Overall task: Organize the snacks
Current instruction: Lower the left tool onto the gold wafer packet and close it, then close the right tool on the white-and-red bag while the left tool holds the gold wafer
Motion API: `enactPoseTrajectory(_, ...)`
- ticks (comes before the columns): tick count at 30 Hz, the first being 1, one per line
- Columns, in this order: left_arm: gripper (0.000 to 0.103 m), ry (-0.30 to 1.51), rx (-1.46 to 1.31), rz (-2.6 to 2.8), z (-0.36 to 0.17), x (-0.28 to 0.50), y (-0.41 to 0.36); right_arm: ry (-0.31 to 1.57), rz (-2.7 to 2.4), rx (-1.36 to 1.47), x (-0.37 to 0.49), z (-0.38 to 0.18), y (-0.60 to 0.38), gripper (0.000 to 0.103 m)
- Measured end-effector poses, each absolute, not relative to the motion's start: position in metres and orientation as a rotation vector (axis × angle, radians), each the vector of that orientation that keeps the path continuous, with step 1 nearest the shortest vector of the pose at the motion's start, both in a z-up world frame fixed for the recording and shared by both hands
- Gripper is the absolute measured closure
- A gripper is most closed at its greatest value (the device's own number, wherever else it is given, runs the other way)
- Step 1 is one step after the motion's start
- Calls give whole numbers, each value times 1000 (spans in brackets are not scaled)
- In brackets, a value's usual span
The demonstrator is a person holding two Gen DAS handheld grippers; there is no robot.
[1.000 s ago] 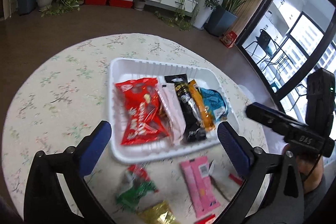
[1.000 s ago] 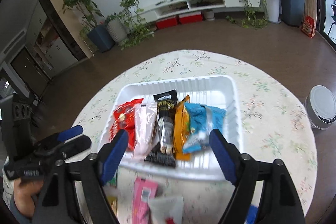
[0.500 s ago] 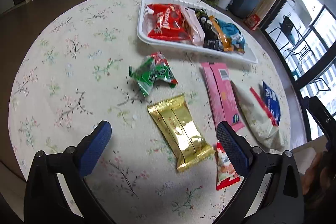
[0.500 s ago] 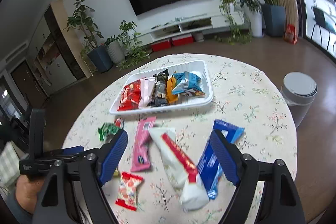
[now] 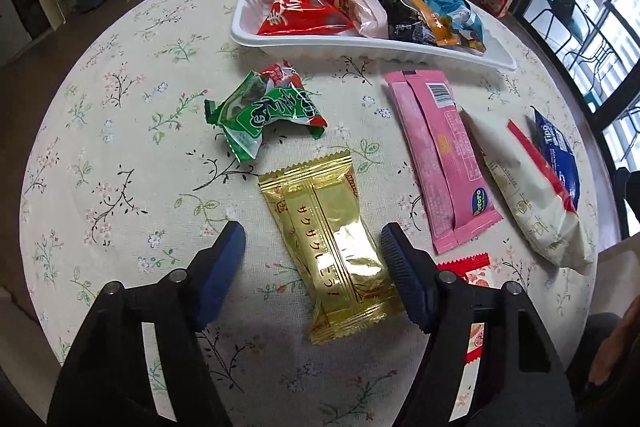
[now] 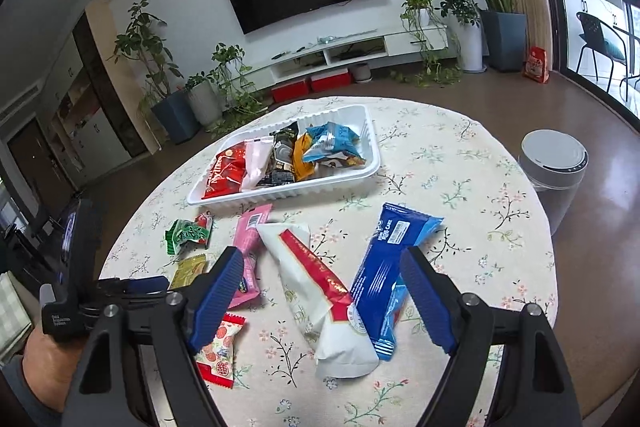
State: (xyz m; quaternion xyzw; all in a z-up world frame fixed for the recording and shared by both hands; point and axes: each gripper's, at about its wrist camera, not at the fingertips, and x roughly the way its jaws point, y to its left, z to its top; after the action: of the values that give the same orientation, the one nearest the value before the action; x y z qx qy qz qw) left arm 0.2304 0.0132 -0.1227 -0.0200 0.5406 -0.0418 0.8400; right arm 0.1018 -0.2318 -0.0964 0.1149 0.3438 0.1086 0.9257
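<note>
A: Left gripper: jaws apart, blue pads either side of the gold wafer packet, not touching it that can be seen. The packet lies flat on the floral tablecloth, long axis running near to far between the pads.

B: Right gripper?

A: Also spread, holding nothing. It hangs over the white-and-red packet and the blue packet, which overlap at their near ends.

B: Step in hand?

A: Judged as the pick of the gold packet. The white tray sits at the far side of the table with five packets already in it, red one at the left end. Loose on the cloth: the green crumpled wrapper just beyond the gold packet, the pink packet to its right, and a small red-and-white sweet near the edge.

B: Next move?

A: Lower, close across the packet's width, lift, carry far to the tray. Foil is slick; a shallow bite could slip.

B: Against half a second ago?

A: The left gripper has dropped and advanced: the gold packet, then ahead of the pads, now sits between them, and the pads stand closer together. The right gripper's view has barely shifted, slightly lower over the same packets.
</note>
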Motion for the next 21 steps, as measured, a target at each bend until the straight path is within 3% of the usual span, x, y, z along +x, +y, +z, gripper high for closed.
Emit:
enactPoseTrajectory(2, 36, 1142, -50, -91, -123, 235, 15, 712, 228, 227, 102, -97, -230, 20)
enactPoseTrajectory(11, 60, 1124, 30, -122, -121, 232, 20, 758, 312, 115, 105, -93, -216, 20)
enactPoseTrajectory(15, 70, 1124, 30, -166, -120, 227, 25, 812, 362, 32, 114, -92, -206, 27)
enactPoseTrajectory(21, 71, 1120, 35, -221, -119, 219, 30, 904, 474, -91, 133, -99, -189, 31)
